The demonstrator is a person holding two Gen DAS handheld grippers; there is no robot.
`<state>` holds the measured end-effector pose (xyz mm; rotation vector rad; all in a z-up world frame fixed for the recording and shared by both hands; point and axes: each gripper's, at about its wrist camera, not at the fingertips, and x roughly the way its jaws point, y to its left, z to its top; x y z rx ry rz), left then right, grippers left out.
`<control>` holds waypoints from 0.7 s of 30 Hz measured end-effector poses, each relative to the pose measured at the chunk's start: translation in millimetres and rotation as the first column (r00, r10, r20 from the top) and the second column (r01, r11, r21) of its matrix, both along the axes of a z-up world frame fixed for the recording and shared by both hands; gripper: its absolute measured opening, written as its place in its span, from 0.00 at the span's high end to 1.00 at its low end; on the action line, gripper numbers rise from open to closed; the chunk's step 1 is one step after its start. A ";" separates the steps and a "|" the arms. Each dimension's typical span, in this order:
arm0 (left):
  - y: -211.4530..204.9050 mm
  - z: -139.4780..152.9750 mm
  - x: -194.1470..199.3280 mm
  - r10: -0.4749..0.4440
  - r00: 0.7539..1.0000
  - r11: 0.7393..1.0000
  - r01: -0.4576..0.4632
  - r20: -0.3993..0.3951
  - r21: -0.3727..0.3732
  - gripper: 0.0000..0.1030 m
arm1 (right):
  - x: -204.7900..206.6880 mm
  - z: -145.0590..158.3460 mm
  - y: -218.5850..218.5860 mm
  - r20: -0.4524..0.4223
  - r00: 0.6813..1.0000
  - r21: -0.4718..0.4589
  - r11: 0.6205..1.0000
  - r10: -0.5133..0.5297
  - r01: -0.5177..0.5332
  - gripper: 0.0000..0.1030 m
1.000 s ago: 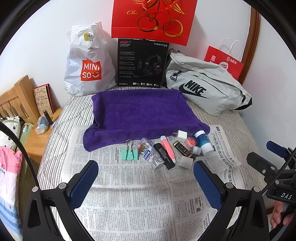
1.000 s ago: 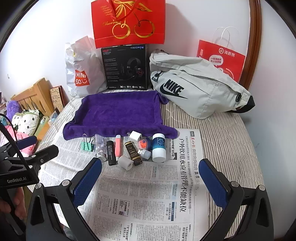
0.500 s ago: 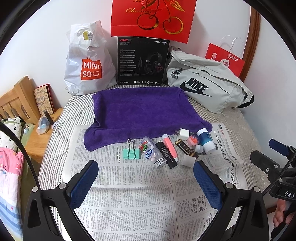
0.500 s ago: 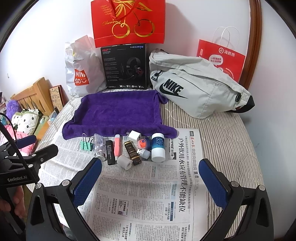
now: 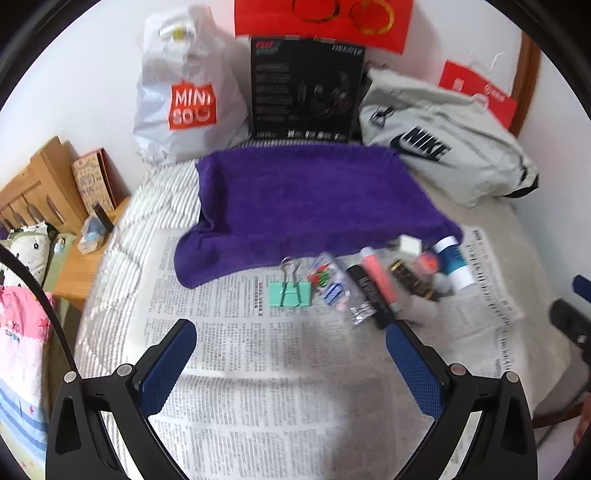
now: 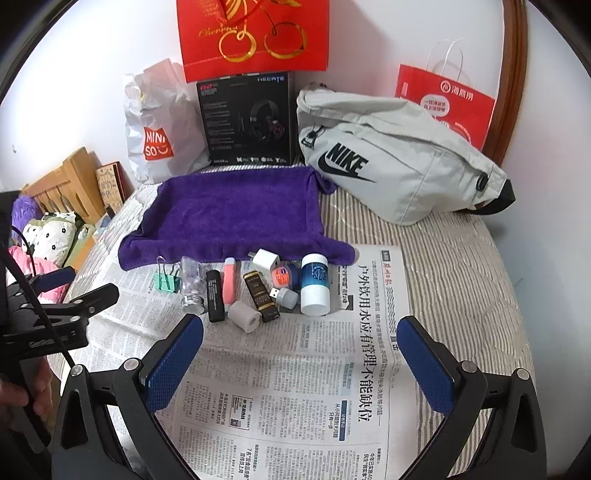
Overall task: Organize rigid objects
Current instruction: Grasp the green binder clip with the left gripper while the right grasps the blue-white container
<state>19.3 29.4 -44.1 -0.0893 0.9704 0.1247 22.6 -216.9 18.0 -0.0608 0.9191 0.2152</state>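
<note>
Left claw (image 5: 291, 354) is wide apart and empty, hovering over the newspaper (image 5: 258, 369) short of the row of small items; right claw (image 6: 299, 354) is equally wide and empty, also over the newspaper, nearer the row's right half. The row lies along the front edge of the purple towel (image 6: 236, 214) on the bed: green binder clip (image 5: 290, 293), clear vial (image 6: 192, 284), black lighter (image 6: 215, 295), pink tube (image 6: 229, 280), gold-black stick (image 6: 261, 295), grey cylinder (image 6: 243, 316), white charger cube (image 6: 265, 260), blue-white bottle (image 6: 314, 284). Step in hand looks like the approach to a first pick, probably moving items onto the towel. Advice: left claw takes the binder clip, which is at the outer left end and free on that side; come down with the fingers straddling the green body, not the wire handles. The vial, lighter and tube lie close together, so the fingers need a gap before closing or they'll knock neighbours. Right claw should start from the bottle, at the outer right end; it's upright and could tip if bumped. Versus a second ago: the left view is blurred and tilted lower, the red gift bag (image 5: 321, 22) is mostly cropped off the top, and the clip sits nearer the fingers, so the left claw has dropped toward the row. Right view is nearly unchanged, slightly closer. Nothing in the row has moved.
</note>
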 end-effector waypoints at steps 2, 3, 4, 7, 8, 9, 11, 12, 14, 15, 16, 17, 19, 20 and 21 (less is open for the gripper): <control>4.0 -13.7 8.7 0.004 1.000 1.000 -0.004 -0.022 -0.001 0.02 | 4.2 -5.9 -0.6 -0.015 1.000 -0.005 1.000 -0.003 0.003 0.00; 6.7 -21.9 14.5 0.007 0.999 1.000 -0.007 -0.036 -0.001 0.02 | 6.8 -9.5 -1.1 -0.023 1.000 -0.005 1.000 -0.004 0.004 0.00; 9.3 -29.8 20.4 0.010 0.999 1.000 -0.010 -0.052 0.000 0.02 | 8.6 -12.5 -1.8 -0.030 1.000 -0.006 1.000 -0.005 0.004 0.00; 15.7 -47.0 32.7 0.009 0.997 1.000 -0.010 -0.077 -0.012 0.04 | 15.8 -24.4 -4.0 -0.073 0.997 -0.014 1.000 -0.015 0.014 0.00; 19.2 -53.7 37.9 0.012 0.996 1.000 -0.014 -0.086 -0.023 0.04 | 17.8 -27.8 -4.9 -0.082 0.996 -0.016 1.000 -0.018 0.017 0.00; 21.3 -57.2 39.7 0.015 0.996 0.999 -0.017 -0.090 -0.030 0.04 | 20.3 -31.7 -6.5 -0.093 0.995 -0.018 1.000 -0.022 0.020 0.00; 26.9 -66.2 46.4 0.030 0.995 0.998 -0.035 -0.092 -0.057 0.04 | 25.1 -38.8 -9.8 -0.113 0.993 -0.022 0.999 -0.029 0.026 0.00; 29.7 -71.2 49.8 0.040 0.994 0.996 -0.048 -0.097 -0.074 0.05 | 27.5 -42.5 -11.0 -0.123 0.992 -0.025 0.999 -0.033 0.030 0.00; 32.9 -78.0 54.5 0.044 0.994 0.992 -0.055 -0.097 -0.118 0.07 | 32.8 -50.4 -13.9 -0.145 0.988 -0.030 0.999 -0.042 0.038 0.00; 33.8 -81.3 57.4 0.045 0.994 0.989 -0.058 -0.097 -0.136 0.07 | 35.1 -53.2 -14.5 -0.151 0.987 -0.032 0.999 -0.046 0.041 0.00; 33.7 -84.5 60.3 0.047 0.994 0.988 -0.061 -0.097 -0.143 0.07 | 37.6 -56.2 -15.4 -0.159 0.986 -0.035 0.998 -0.051 0.046 0.00; 33.6 -87.6 63.7 0.047 0.994 0.988 -0.061 -0.099 -0.144 0.08 | 39.2 -57.8 -16.0 -0.170 0.984 -0.034 0.998 -0.052 0.046 0.00; 31.5 -91.5 68.0 0.038 0.995 0.990 -0.050 -0.094 -0.130 0.11 | 43.3 -62.6 -15.8 -0.180 0.982 -0.043 0.998 -0.052 0.045 0.00; 29.2 -92.1 70.8 0.038 0.996 0.993 -0.047 -0.086 -0.110 0.12 | 45.2 -64.3 -15.7 -0.183 0.982 -0.047 0.998 -0.052 0.044 0.00; 27.2 -92.8 72.8 0.032 0.996 0.995 -0.039 -0.078 -0.090 0.13 | 47.0 -66.5 -15.3 -0.187 0.981 -0.051 0.998 -0.050 0.042 0.00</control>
